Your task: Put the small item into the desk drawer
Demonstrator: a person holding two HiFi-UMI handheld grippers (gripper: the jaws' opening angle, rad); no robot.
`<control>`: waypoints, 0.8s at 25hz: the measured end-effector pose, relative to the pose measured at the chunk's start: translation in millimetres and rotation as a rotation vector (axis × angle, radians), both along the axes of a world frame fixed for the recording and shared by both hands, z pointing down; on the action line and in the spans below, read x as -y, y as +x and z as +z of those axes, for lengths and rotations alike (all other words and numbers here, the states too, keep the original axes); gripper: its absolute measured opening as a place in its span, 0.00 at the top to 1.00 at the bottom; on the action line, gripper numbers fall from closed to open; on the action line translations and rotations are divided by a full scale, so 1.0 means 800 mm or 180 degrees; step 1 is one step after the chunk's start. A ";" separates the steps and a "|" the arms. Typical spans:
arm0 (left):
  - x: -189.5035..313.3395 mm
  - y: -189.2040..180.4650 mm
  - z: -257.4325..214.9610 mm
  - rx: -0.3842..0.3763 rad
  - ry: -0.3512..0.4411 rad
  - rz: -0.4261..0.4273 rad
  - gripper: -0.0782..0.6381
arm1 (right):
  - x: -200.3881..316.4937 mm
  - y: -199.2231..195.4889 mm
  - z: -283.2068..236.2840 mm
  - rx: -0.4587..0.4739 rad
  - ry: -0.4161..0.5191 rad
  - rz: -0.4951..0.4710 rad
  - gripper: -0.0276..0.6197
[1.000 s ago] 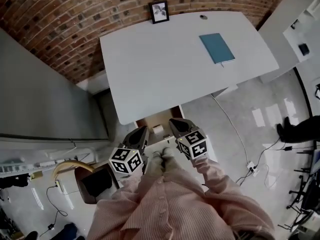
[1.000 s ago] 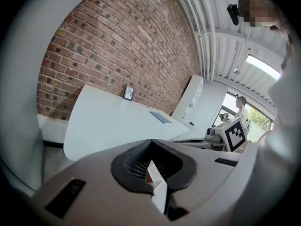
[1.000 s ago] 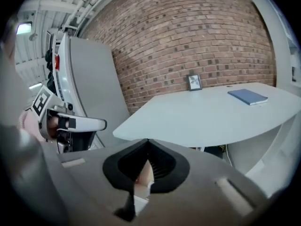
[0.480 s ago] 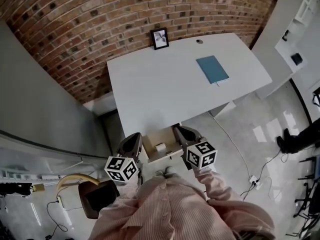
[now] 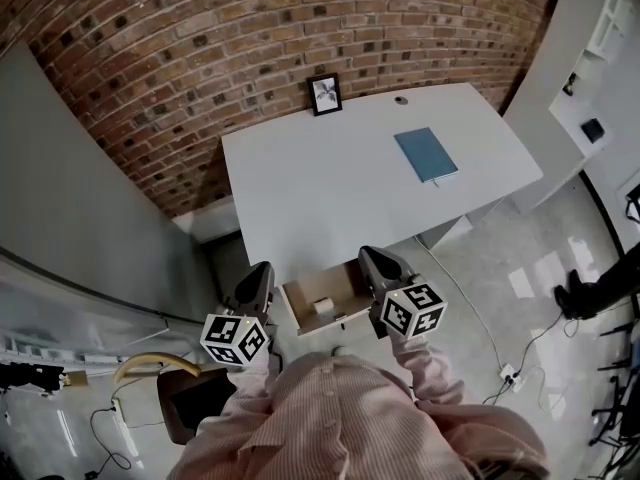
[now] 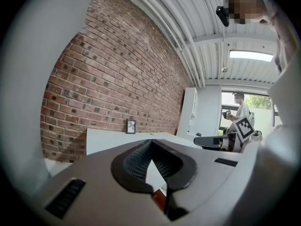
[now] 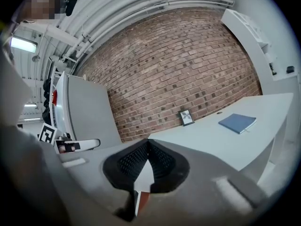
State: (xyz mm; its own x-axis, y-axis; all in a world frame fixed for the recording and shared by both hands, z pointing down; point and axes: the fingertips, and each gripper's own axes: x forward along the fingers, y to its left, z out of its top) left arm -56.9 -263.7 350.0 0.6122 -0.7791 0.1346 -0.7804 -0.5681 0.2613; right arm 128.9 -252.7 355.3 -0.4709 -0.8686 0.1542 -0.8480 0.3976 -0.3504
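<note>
An open drawer (image 5: 298,299) sticks out under the front edge of the white desk (image 5: 320,183). A small pale item (image 5: 323,306) lies inside it. My left gripper (image 5: 262,269) hangs just left of the drawer, and my right gripper (image 5: 368,255) hangs just right of it. Both are clear of the drawer. In the left gripper view the left gripper (image 6: 151,141) has its jaws together with nothing between them. The right gripper (image 7: 148,142) is likewise shut and empty in its own view.
On the desk lie a blue notebook (image 5: 426,154) and a small picture frame (image 5: 325,94) against the brick wall (image 5: 250,38). A grey partition (image 5: 80,198) stands left, a dark chair (image 5: 190,398) below it, white shelves (image 5: 600,88) right. Cables (image 5: 520,353) lie on the floor.
Both grippers have drawn back from over the drawer and spread to either side of it. The view has pulled back, and the open drawer with the item shows fully.
</note>
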 end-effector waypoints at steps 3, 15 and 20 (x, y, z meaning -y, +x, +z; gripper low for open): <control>0.001 -0.005 -0.010 -0.0035 0.0082 -0.0050 0.89 | 0.005 0.004 -0.014 0.0021 0.0100 0.0021 0.95; 0.002 -0.041 -0.036 -0.0037 0.0280 -0.0413 0.89 | 0.012 0.021 -0.046 0.0042 0.0293 0.0109 0.95; 0.001 -0.042 -0.038 -0.0019 0.0299 -0.0444 0.89 | 0.009 0.022 -0.049 0.0041 0.0325 0.0114 0.95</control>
